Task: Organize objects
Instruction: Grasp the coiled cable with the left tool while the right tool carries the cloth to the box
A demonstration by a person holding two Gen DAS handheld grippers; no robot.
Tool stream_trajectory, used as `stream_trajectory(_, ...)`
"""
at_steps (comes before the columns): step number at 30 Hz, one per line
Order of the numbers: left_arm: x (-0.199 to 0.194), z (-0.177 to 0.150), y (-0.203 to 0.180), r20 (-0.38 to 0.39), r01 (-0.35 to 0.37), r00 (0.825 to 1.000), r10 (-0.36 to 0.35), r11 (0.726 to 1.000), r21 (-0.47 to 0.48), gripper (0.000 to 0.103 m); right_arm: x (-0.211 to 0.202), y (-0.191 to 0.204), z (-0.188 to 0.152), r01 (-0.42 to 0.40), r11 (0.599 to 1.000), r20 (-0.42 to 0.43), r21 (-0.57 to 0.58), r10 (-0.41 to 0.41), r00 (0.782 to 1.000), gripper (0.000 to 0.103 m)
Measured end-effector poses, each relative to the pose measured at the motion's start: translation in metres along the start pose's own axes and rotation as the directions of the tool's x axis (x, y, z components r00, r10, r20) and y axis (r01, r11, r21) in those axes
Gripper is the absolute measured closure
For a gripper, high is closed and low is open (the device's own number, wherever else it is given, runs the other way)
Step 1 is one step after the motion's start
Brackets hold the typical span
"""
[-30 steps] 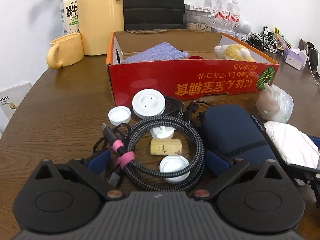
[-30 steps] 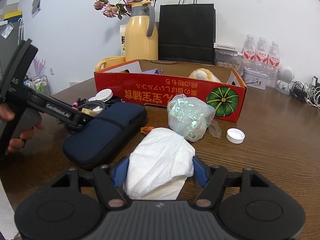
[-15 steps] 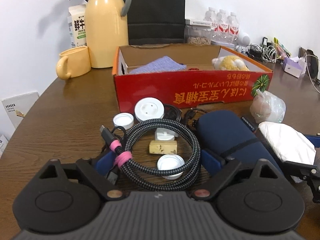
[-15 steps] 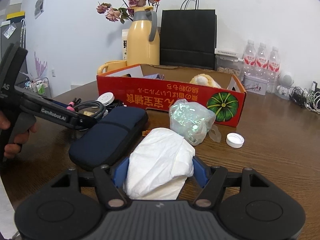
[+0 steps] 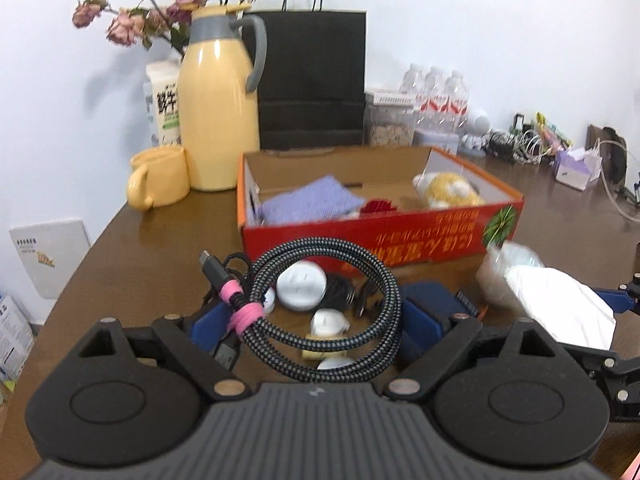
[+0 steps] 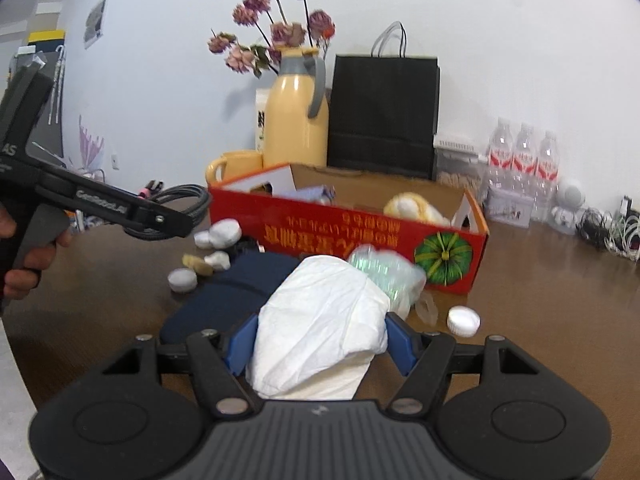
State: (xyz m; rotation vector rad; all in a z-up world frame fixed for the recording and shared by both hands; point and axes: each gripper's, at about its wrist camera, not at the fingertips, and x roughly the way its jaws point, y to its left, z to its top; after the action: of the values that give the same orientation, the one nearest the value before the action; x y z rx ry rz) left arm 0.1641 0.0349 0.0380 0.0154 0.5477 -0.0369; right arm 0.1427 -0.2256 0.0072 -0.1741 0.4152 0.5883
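Observation:
A black braided cable coil [image 5: 320,245] with pink ties hangs between the blue pads of my left gripper [image 5: 316,320], which is shut on it and holds it above the table. In the right wrist view the same cable [image 6: 192,196] sits at the left gripper's [image 6: 176,220] tip, off the table. My right gripper [image 6: 322,340] is shut on a soft white bundle [image 6: 320,312], raised over a navy pouch [image 6: 224,296]. Ahead stands the open red cardboard box [image 5: 380,236], with a purple cloth [image 5: 312,200] and a yellow plush [image 5: 444,192] inside.
Small white caps and a round white puck [image 5: 302,284] lie on the brown table below the cable. A clear plastic bag [image 6: 384,272] and a loose cap [image 6: 463,320] lie by the box. Behind it stand a yellow jug [image 5: 220,120], mug [image 5: 160,180], black bag [image 5: 312,80] and bottles [image 6: 524,164].
The left gripper closed on the cable coil and lifted it off the table. The right gripper rose with the white bundle. Both views tilted up toward the box.

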Motion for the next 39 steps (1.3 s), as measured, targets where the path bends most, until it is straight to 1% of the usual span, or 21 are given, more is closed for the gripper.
stream_trajectory(6,0.002,0.026,-0.008,0.059,0.013,0.998,-0.013,1.0,-0.004,0.01,0.004,0.002,0.028,0.003,0.999,0.06,-0.033,-0.001,0.998,0.036)
stream_trajectory(10,0.009,0.045,-0.013,0.089,0.018,0.996,-0.017,1.0,-0.009,0.01,0.018,-0.001,0.051,0.002,0.999,0.092,-0.046,0.002,0.996,0.036)
stream_trajectory(18,0.038,0.084,-0.021,0.137,0.03,0.99,-0.027,0.999,-0.017,0.01,0.077,-0.023,0.103,0.015,0.999,0.085,-0.049,-0.01,0.996,0.036)
stream_trajectory(24,0.078,0.107,-0.019,0.134,0.039,0.99,-0.034,0.999,-0.037,0.01,0.133,-0.038,0.134,0.026,0.998,0.058,-0.062,-0.023,0.998,0.036)
stream_trajectory(26,0.092,0.113,-0.017,0.134,0.034,0.991,-0.029,0.999,-0.04,0.01,0.151,-0.043,0.139,0.031,0.998,0.049,-0.057,-0.028,0.998,0.036)
stream_trajectory(29,0.115,0.12,-0.012,0.127,0.03,0.992,-0.022,0.998,-0.063,0.01,0.175,-0.051,0.142,0.024,1.0,0.032,-0.016,-0.024,0.999,0.036)
stream_trajectory(33,0.145,0.125,0.0,0.1,0.005,0.995,0.004,0.995,-0.1,0.01,0.204,-0.056,0.137,0.01,1.0,-0.003,-0.004,-0.01,1.0,0.036)
stream_trajectory(36,0.162,0.127,0.007,0.071,-0.005,0.997,0.013,0.994,-0.112,0.01,0.221,-0.063,0.133,0.009,1.0,-0.037,0.006,-0.009,0.999,0.036)
stream_trajectory(39,0.175,0.125,0.01,0.037,-0.003,0.999,0.007,0.994,-0.108,0.01,0.226,-0.068,0.129,0.024,1.0,-0.052,0.01,-0.023,0.998,0.036)
